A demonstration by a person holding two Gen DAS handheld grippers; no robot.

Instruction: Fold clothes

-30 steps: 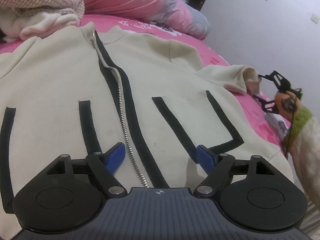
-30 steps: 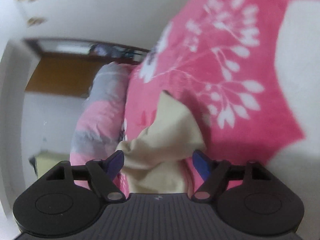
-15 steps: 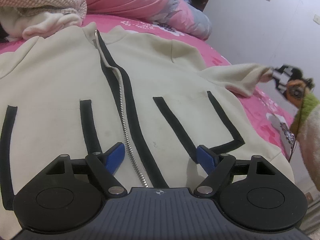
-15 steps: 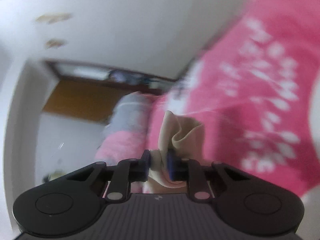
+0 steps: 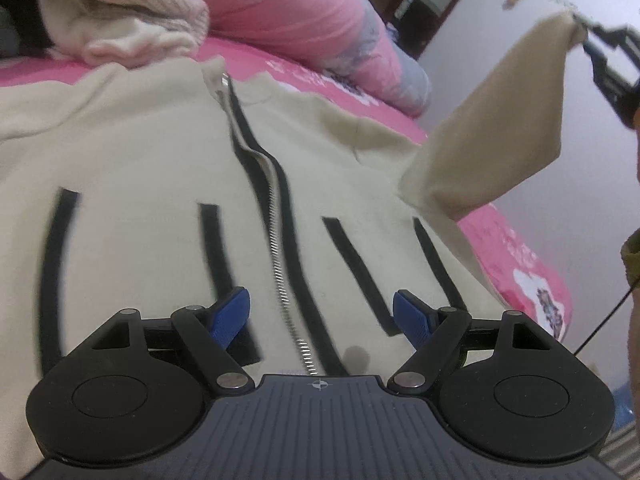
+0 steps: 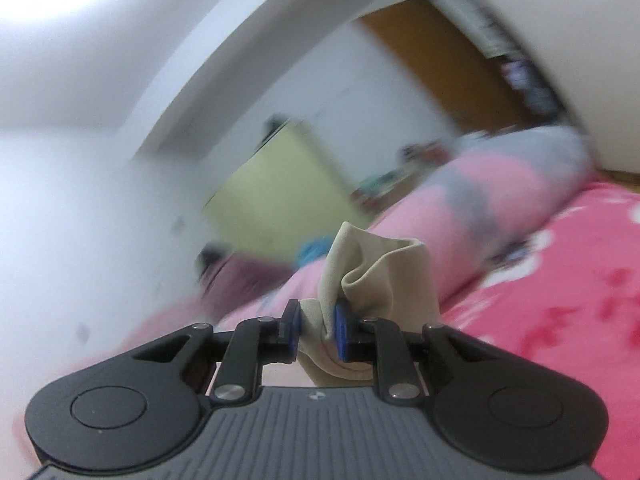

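A: Where's the cream zip-front jacket with black stripes [image 5: 152, 168]?
B: Spread across frame centre on the pink floral bedspread [image 5: 516, 256]; crumpled pale knitwear [image 5: 120, 12] upper left.
A: Grippers?
B: Left gripper [image 5: 321, 316] spread, empty. Right gripper [image 6: 317, 330] pinching the sleeve cuff [image 6: 372, 276].

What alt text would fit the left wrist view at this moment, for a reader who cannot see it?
A cream zip-up jacket lies flat on a pink bed, its sleeve lifted into the air by the right gripper clamped on the cuff. The left gripper hovers open over the jacket's hem, beside the zipper. Pink bedding is piled behind.
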